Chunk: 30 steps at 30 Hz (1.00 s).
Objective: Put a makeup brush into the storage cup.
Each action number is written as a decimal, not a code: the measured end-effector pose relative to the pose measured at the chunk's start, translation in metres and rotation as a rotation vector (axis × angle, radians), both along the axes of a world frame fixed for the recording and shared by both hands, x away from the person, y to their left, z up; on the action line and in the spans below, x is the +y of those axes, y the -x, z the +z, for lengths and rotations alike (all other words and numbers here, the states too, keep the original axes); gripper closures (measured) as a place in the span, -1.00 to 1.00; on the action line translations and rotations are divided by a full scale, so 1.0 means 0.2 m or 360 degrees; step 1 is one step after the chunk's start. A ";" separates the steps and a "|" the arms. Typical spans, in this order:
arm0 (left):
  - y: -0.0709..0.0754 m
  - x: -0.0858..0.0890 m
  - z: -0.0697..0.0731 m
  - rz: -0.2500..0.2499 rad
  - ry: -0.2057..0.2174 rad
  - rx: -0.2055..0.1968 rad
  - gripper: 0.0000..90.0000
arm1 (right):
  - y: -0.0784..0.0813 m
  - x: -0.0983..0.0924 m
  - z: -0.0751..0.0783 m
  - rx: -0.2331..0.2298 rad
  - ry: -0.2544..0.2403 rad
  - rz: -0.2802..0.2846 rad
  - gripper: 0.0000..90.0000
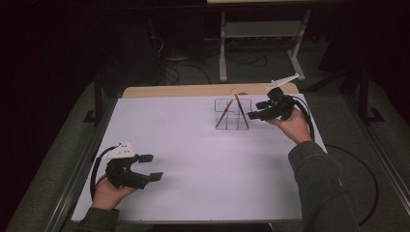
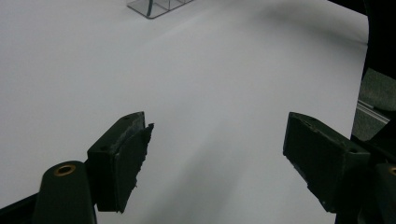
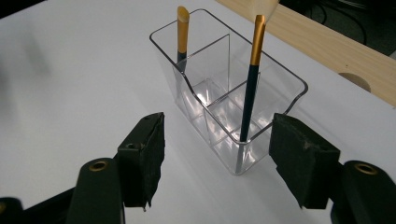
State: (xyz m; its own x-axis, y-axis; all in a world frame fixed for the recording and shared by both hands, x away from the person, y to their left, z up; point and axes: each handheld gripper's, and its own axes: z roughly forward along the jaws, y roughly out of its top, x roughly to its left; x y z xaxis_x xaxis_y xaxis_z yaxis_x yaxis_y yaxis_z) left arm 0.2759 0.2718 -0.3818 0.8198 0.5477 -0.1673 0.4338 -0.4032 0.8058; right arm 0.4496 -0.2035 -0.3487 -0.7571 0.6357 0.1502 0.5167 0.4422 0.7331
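Observation:
A clear plastic organizer [image 1: 233,116] with several compartments stands at the far right of the white table [image 1: 203,154]. Two brushes with gold ferrules and dark handles lean in it, one in the far compartment [image 3: 182,32] and one in the near corner [image 3: 251,79]. My right gripper [image 1: 256,109] hovers just right of the organizer, open, its jaws [image 3: 218,140] framing the organizer's [image 3: 289,98] near end without touching it. At the near left, my left gripper [image 1: 153,167] is held open over bare table with nothing between its jaws [image 2: 217,154].
A strip of wooden tabletop [image 1: 193,90] with a round hole [image 3: 355,81] runs along the far edge behind the organizer. A corner of the organizer [image 2: 154,7] shows at the top of the left gripper view. Cables trail from both grippers.

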 end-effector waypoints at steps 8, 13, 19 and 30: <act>0.00 0.00 0.00 0.0015 -0.0007 -0.0016 -0.56 | 0.04 -0.02 0.00 0.0004 -0.0029 -0.0030 -0.30; 0.00 0.00 0.00 0.0020 -0.0009 -0.0019 -0.57 | 0.06 -0.03 0.01 -0.0022 -0.0041 -0.0020 -0.34; 0.00 0.01 0.01 0.0031 -0.0012 -0.0021 -0.57 | 0.08 -0.04 0.00 -0.0034 -0.0059 -0.0013 -0.40; 0.00 0.01 0.01 0.0043 -0.0015 -0.0019 -0.58 | 0.13 -0.05 -0.03 -0.0025 -0.0069 -0.0023 -0.42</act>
State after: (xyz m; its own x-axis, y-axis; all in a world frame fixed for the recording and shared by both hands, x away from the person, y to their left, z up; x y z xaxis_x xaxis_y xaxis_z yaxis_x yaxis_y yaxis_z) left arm 0.2764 0.2740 -0.3805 0.8066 0.5711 -0.1522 0.4349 -0.3990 0.8072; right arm 0.4233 -0.2125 -0.3549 -0.7503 0.6400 0.1659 0.5111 0.4024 0.7595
